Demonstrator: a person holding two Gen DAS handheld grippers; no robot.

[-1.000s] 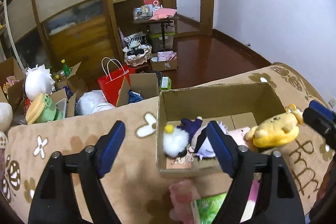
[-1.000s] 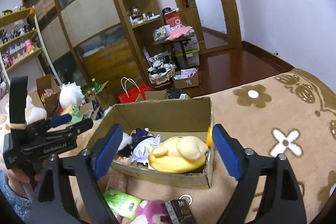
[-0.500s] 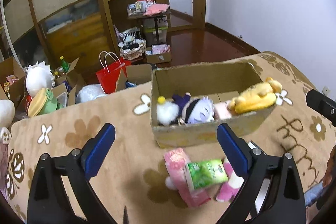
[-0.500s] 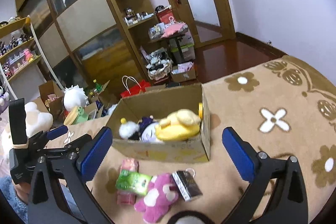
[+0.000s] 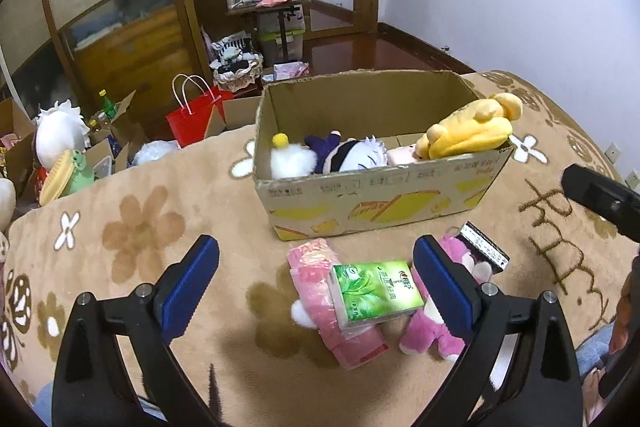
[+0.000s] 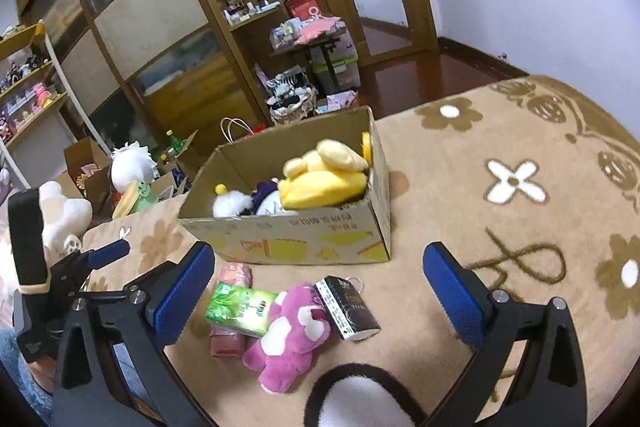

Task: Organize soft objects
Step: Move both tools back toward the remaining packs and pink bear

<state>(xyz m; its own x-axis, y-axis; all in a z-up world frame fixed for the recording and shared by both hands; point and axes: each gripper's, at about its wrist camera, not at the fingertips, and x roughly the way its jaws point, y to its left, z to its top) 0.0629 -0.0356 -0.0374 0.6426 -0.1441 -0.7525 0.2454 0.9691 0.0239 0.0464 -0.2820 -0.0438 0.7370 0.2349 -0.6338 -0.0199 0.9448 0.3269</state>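
Note:
A cardboard box point(image 5: 380, 203) point(image 6: 304, 239) stands on the flowered beige blanket. In it lie a yellow plush point(image 5: 468, 133) point(image 6: 320, 179), a white plush with a yellow pom point(image 5: 290, 159) and a white-haired doll point(image 5: 352, 155). In front of the box a green tissue pack point(image 5: 376, 289) point(image 6: 240, 307) rests on a pink packet point(image 5: 332, 311), beside a magenta plush bear point(image 5: 432, 331) point(image 6: 292, 331) and a small black box point(image 5: 484, 247) point(image 6: 346, 307). My left gripper point(image 5: 312, 251) is open above the tissue pack. My right gripper point(image 6: 318, 255) is open above the bear and black box, touching nothing.
A black-and-white plush point(image 6: 352, 399) lies at the near edge of the right wrist view. Beyond the blanket's far edge the floor holds a red bag point(image 5: 192, 119), open cartons, a white plush point(image 5: 60, 131) and a green toy point(image 5: 76, 171). Shelves line the back wall.
Both grippers have drawn back from the box, so the tissue pack, pink packet, bear and black box now show fully. Both pairs of jaws stand wider than a second ago.

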